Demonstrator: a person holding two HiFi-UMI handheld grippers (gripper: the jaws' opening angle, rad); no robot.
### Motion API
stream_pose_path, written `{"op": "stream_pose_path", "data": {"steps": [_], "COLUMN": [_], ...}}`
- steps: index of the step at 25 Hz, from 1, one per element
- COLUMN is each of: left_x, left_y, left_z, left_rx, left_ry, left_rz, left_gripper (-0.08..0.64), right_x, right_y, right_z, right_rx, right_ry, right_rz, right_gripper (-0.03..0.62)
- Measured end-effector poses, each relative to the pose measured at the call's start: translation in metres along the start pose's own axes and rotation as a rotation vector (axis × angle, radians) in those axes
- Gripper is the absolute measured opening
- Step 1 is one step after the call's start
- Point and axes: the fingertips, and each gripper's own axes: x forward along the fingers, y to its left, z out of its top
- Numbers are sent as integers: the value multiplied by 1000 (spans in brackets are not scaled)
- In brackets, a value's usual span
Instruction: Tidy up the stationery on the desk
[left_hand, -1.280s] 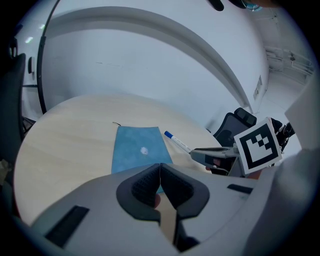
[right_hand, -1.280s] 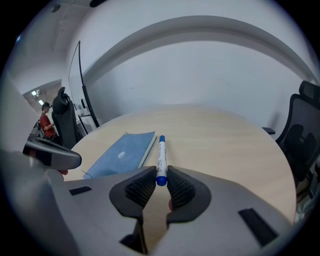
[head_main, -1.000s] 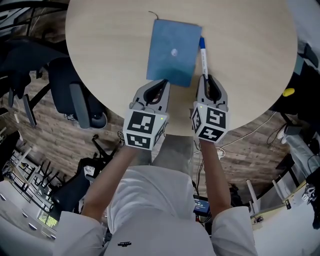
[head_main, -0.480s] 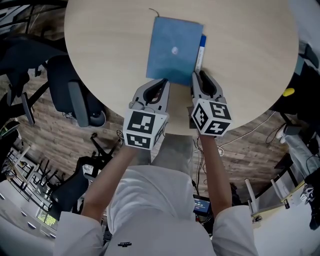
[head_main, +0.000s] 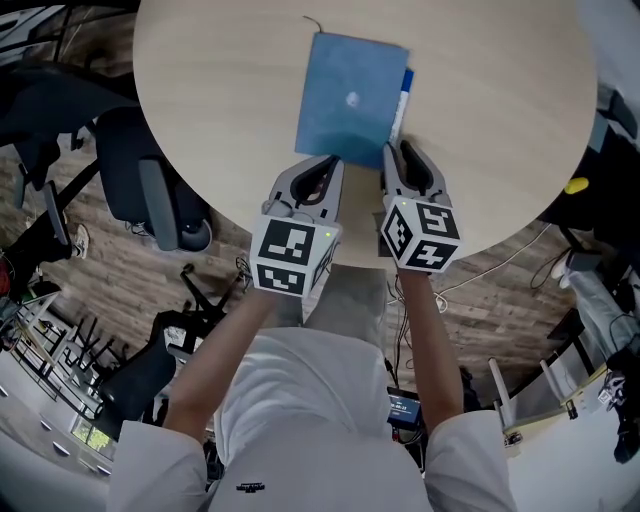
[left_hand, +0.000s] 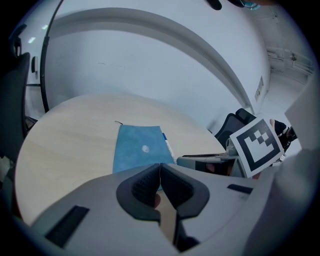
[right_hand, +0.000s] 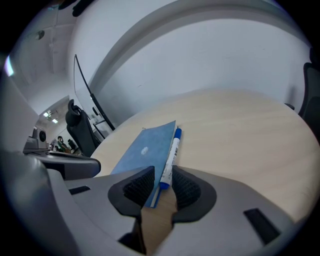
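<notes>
A blue notebook (head_main: 350, 95) lies flat on the round pale wooden table (head_main: 200, 80). A white pen with a blue cap (head_main: 402, 100) lies along the notebook's right edge. My right gripper (head_main: 403, 150) is at the pen's near end. Its jaws have just been opening, and the pen (right_hand: 172, 155) lies between them beside the notebook's corner (right_hand: 145, 150), unpressed. My right gripper (right_hand: 162, 182) is open. My left gripper (head_main: 322, 165) is shut and empty, just short of the notebook's near edge (left_hand: 137, 150). The left gripper (left_hand: 160, 170) has its pads together.
The table's near rim runs just under both grippers. Black office chairs (head_main: 150, 190) stand on the wooden floor at left. A yellow object (head_main: 577, 184) and cables lie beyond the table's right rim. Bare tabletop surrounds the notebook.
The right gripper shifted left and rolled a little, bringing the pen from slightly apart to lying against the notebook's right edge. The left gripper stayed put.
</notes>
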Motion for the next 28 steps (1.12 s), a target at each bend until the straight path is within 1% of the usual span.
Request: {"op": "stream_pose_path", "data": {"steps": [4, 8, 11, 13, 18, 24, 28], "left_x": [-6, -16, -29, -38, -69, -116, -144], "left_y": [-3, -12, -18, -21, -31, -46, -55], "left_z": [9, 19, 26, 30, 40, 49, 46], "left_rx": [10, 17, 32, 48, 57, 107, 104], "left_ry": [-14, -31, -46, -52, -65, -98, -80], "left_rz": [-11, -26, -36, -41, -95, -131, -164], "left_gripper": [20, 20, 20, 20, 20, 20, 20], "right_x": [-17, -38, -55, -68, -100, -146, -171], "right_y": [0, 6, 14, 21, 43, 78, 101], "right_z": [12, 22, 27, 29, 42, 49, 44], "right_rx": [-23, -69, -105, -115, -126, -135, -172], "right_ry": [-38, -64, -74, -79, -113, -165, -161], "right_rz": [-35, -60, -76, -83, -102, -110, -100], "right_gripper": [110, 109, 68, 58, 52, 48, 46]}}
